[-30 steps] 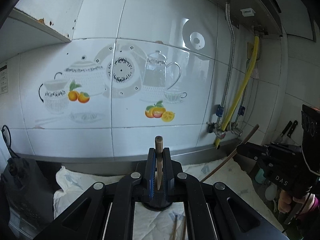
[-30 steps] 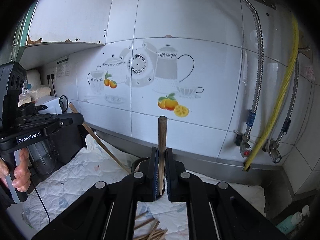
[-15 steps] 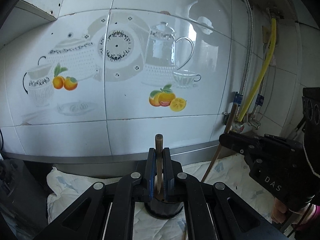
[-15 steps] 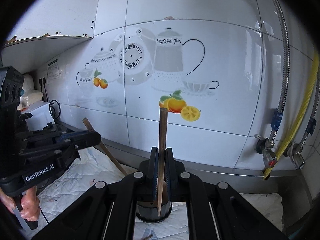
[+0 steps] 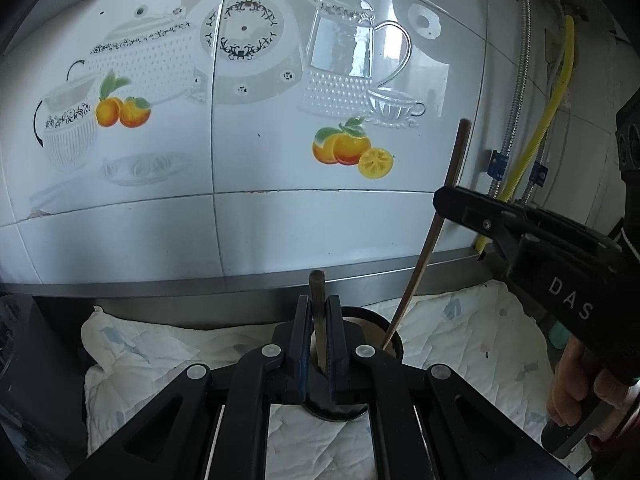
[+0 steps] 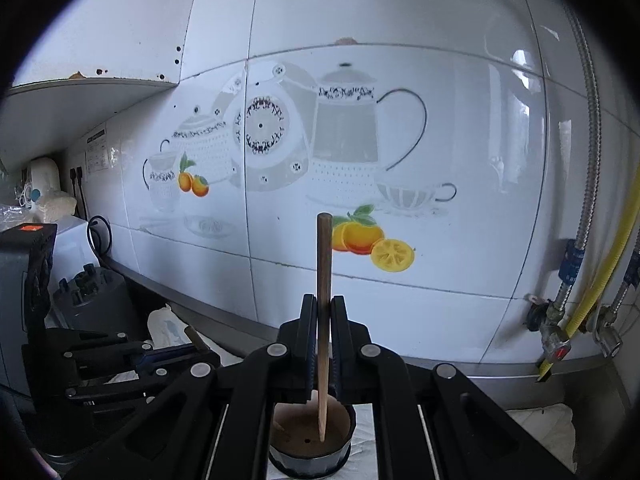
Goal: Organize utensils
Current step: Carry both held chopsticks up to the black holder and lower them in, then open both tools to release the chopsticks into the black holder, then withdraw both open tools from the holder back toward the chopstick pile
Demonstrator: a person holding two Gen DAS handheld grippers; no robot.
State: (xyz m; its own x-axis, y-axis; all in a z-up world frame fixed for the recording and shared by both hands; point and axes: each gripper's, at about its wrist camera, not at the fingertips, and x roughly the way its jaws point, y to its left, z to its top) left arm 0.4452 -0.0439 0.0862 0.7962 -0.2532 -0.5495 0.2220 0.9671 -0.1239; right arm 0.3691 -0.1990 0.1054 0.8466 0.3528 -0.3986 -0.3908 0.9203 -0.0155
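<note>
Here, both grippers, left (image 5: 319, 344) and right (image 6: 323, 344), are each clamping one chopstick (image 6: 324, 320) pointing at 12 o'clock, tip aimed into the holder (image 6: 310, 440).

Both wrist views are aimed slightly downward at the tiled wall (image 5: 280, 220), close up; the dark holder (image 6: 312, 440) is shared.

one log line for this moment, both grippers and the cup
left gripper: shut on chopstick above cup | right gripper: shut on chopstick, tip inside cup | neither released
</note>
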